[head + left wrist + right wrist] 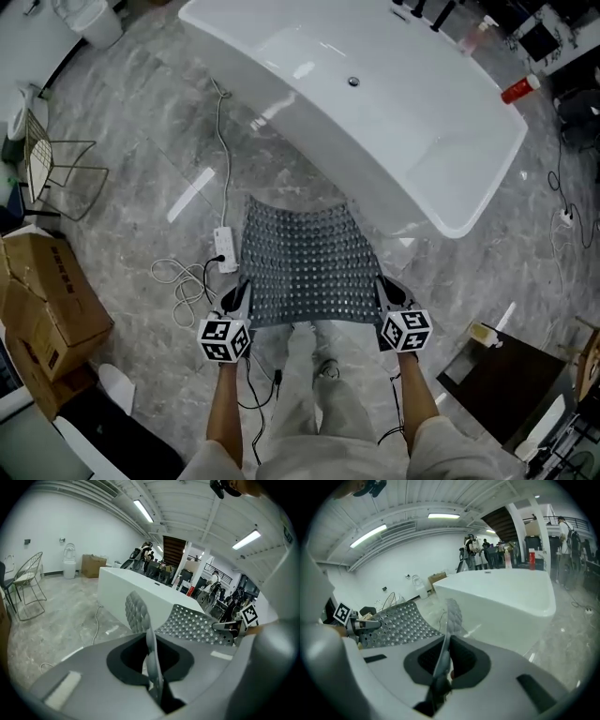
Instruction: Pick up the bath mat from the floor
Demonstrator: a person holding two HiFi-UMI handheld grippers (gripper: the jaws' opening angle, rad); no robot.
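Bath mat [305, 261], grey and dotted with holes, stretches between my two grippers, held up above the marble floor [141, 187]. My left gripper [242, 298] is clamped on its near left corner and my right gripper [384, 292] on its near right corner. Its far edge sags ahead of both, before a white bathtub [375, 112].

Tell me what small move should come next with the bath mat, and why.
Probably raise both tools a little higher, evenly: the left tool and right tool are each shut on a near corner of the bath mat, whose far end sags toward the floor.
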